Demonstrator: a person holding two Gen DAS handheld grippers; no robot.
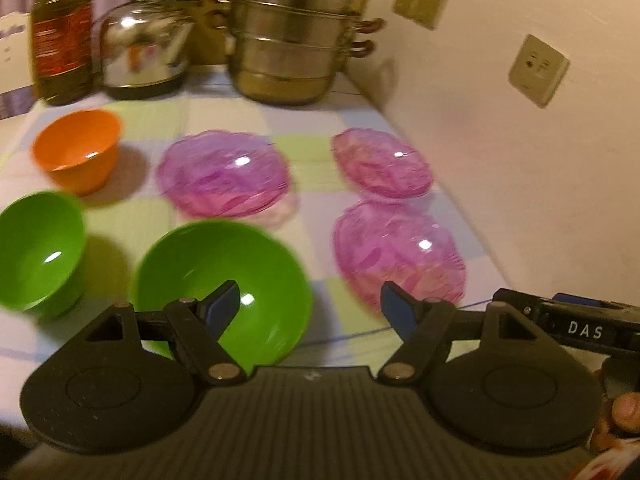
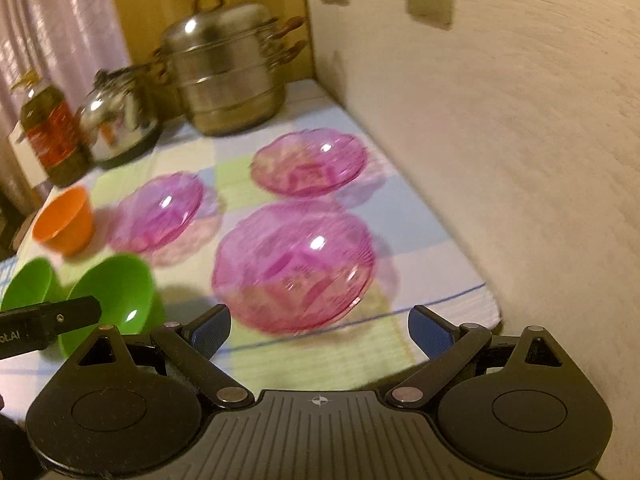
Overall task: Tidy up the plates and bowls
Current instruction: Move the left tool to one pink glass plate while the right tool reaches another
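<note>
Pink plates and plastic bowls lie spread on the bench, none held.

The near pink plate [image 2: 294, 268] lies before the steamer pot [image 2: 228, 80]; it looks light, stiff, slick, best pinched at its rim. The left hand-held gripper [image 1: 310, 308] over the green bowl [image 1: 224, 280] and the right hand-held gripper [image 2: 320, 334] both gape, empty.

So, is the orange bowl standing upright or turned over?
Upright. The orange bowl rests on its base on the checked cloth, its opening faces up, and its inside looks empty.

Left gripper [image 1: 310, 304]: we see black ribbed housing, blue pads, silver pivot screws.
Right gripper [image 2: 319, 330]: our same build, crosshair mark.
</note>
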